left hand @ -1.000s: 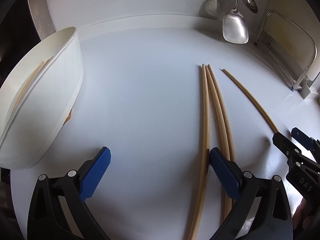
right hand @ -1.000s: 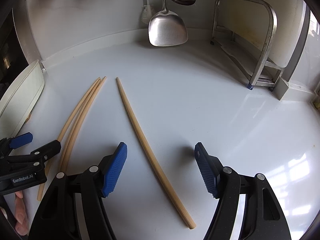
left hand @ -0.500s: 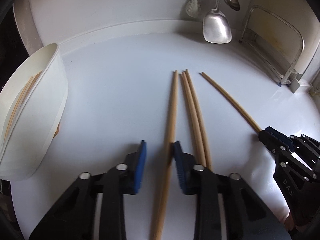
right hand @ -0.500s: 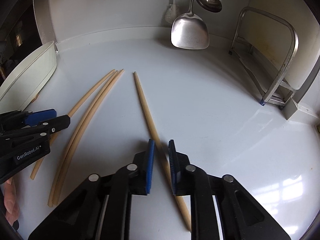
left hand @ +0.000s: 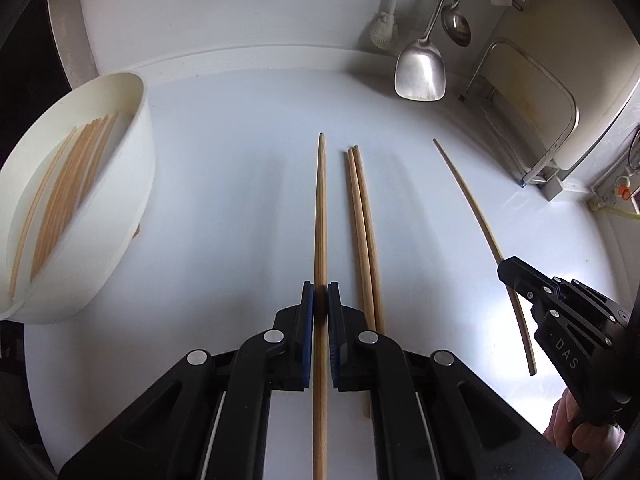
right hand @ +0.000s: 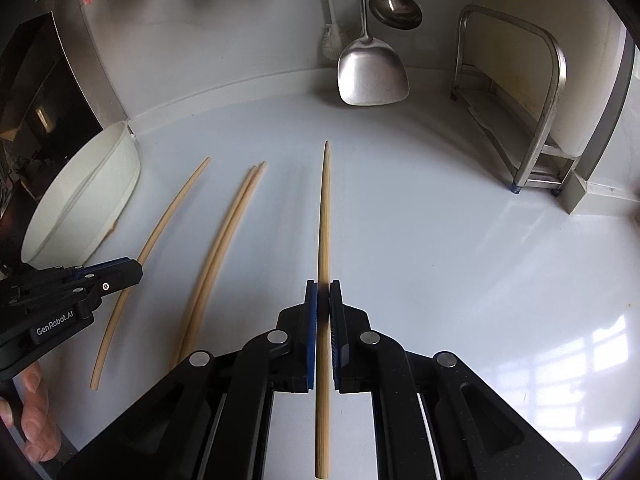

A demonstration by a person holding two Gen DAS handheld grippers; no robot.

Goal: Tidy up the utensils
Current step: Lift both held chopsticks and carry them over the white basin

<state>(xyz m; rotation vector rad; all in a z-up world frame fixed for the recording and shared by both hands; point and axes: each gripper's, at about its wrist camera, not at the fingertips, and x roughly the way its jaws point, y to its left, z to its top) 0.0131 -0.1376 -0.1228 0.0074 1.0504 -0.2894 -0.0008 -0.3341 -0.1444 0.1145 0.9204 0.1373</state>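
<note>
Left claw (left hand: 321, 300): black plastic arms with blue ribbed pads, steel pivot pins; it is closing tight on one chopstick (left hand: 320, 208), a long, pale, tapering wooden stick running straight between the pads.
Right claw (right hand: 324, 292): same black-and-blue build; it is pinching a second chopstick (right hand: 324, 208), thin and tapered, pointing toward the back wall.
Chopstick pair (left hand: 362, 220): two wooden sticks lying side by side, touching, on the table just to the right of the left claw.
Table (right hand: 440, 240): smooth, glossy white surface, reflecting window light at the right.
Bowl (left hand: 136, 184): deep white oval plastic tub sitting at the table's left edge, holding a sheaf of thin wooden sticks (left hand: 68, 176) lying lengthwise inside.
Writing: "GenRobot.AI" is showing in white on the side of the left claw in the right wrist view; "DAS" is showing on the right claw in the left wrist view.
Spatula (right hand: 372, 76): dull brushed-metal blade, hanging against the back wall.
Ladle (right hand: 396, 6): round metal bowl, hanging beside the spatula.
Rack (right hand: 540, 92): bent steel-tube frame standing at the right rear corner.
Hands: bare fingers (right hand: 38, 420) are gripping the left claw's handle.
</note>
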